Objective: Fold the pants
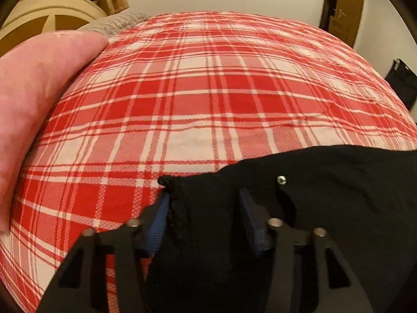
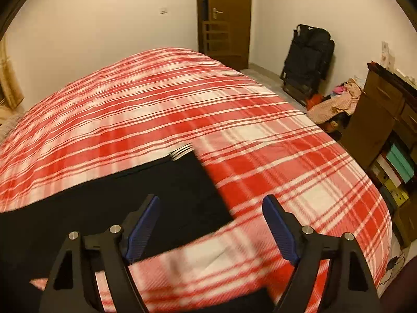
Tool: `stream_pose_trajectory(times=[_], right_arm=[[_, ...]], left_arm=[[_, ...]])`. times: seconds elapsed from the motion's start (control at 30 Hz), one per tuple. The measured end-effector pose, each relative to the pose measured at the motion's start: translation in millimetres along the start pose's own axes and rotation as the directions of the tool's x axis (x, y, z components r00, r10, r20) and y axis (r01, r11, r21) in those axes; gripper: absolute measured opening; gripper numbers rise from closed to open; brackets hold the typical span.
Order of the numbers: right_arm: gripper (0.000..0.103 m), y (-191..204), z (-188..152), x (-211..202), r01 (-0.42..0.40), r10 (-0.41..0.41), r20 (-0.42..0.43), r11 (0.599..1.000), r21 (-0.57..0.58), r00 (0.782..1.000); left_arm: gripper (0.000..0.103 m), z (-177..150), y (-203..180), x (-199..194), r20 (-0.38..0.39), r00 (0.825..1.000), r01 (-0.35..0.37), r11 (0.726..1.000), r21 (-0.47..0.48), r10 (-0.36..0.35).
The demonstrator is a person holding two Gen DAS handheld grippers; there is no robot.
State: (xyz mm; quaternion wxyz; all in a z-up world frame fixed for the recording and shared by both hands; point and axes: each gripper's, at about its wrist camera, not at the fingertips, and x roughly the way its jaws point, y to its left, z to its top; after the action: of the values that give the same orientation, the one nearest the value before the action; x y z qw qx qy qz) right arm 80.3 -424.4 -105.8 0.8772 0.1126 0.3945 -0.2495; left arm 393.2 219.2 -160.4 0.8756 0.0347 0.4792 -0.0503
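Pants (image 1: 312,195), black, lie on a bed under a red-and-white plaid bedspread (image 1: 208,91). Left wrist view: dark cloth fills 4 to 6 o'clock of the frame, draped over and between the left gripper (image 1: 204,208) fingers; a bunched corner pokes up beside the left blue pad (image 1: 156,224). The jaws stand apart with fabric between them; whether they pinch it, cannot tell. A small metal stud (image 1: 281,180) shows on the cloth near the right pad.

Right wrist view, blurred: a squared end of the pants (image 2: 156,195) lies flat at 7 to 9 o'clock. Right gripper (image 2: 211,208) hovers above it, jaws wide apart, holding nothing; the left pad overlaps the cloth, the right pad is over bare plaid.

Containers: an open shelf unit (image 2: 391,167) at 3 o'clock holds upright binders, teal, white and yellow. A black suitcase (image 2: 307,60) stands against the wall at 1 o'clock; contents hidden.

Surface and room: pink pillow (image 1: 34,99) at 9 o'clock of the left view, cream headboard (image 1: 52,13) behind it. Loose clothes pile (image 2: 333,104) lies on the floor beside the shelf. Brown door (image 2: 226,18) at 12 o'clock, white walls.
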Motion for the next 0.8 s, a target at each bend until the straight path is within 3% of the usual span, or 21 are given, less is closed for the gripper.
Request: stream_pose_trajectory(times=[0.1,0.17,0.2,0.4,0.57,0.63,0.7,0.8], right_arm=[[0.082,-9.2,17.3,28.9,-0.012,0.012,-0.028,1.0,0.012,1.0],[0.082,-11.9,28.9,49.1,-0.065,0.067,-0.059,0.997,0.043,0.996],[0.082,-10.2,34.8,58.6,-0.081,0.084,-0.071,0.995,0.051,0.994],[0.082,24.0,51.6,103.9,-0.163,0.16,-0.148,0.987,-0.009,0.976],[0.081,35.5,50.6,125.7,-0.156,0.148,-0.18,0.987,-0.032,0.972],[0.071,40.9,49.7,126.4,-0.169,0.157,-0.186,0.985,-0.047,0.97],[0.044,44.9,49.4,124.2,-0.18,0.165,-0.202,0.982,-0.058,0.965],[0.025,49.3,49.8,117.0,-0.183,0.165,-0.218,0.981,-0.065,0.962]], left_arm=[[0.048,2.6,-2.6,-2.9,0.004,1.0,-0.023,0.999,0.024,0.023],[0.059,3.0,-5.3,-1.8,0.007,0.998,-0.061,0.997,0.05,0.06],[0.06,5.4,-3.6,0.3,0.008,0.998,-0.07,0.996,0.059,0.069],[0.06,11.9,-2.1,5.2,-0.023,0.998,-0.055,0.996,0.071,0.057],[0.059,11.4,1.6,7.7,-0.033,0.999,-0.016,0.998,0.065,0.018],[0.059,9.3,-0.5,8.1,-0.026,1.0,-0.014,0.997,0.081,0.016],[0.059,8.8,-0.8,9.8,-0.025,1.0,-0.006,0.997,0.08,0.008],[0.057,10.7,-4.0,11.5,-0.022,1.0,-0.013,0.996,0.091,0.015]])
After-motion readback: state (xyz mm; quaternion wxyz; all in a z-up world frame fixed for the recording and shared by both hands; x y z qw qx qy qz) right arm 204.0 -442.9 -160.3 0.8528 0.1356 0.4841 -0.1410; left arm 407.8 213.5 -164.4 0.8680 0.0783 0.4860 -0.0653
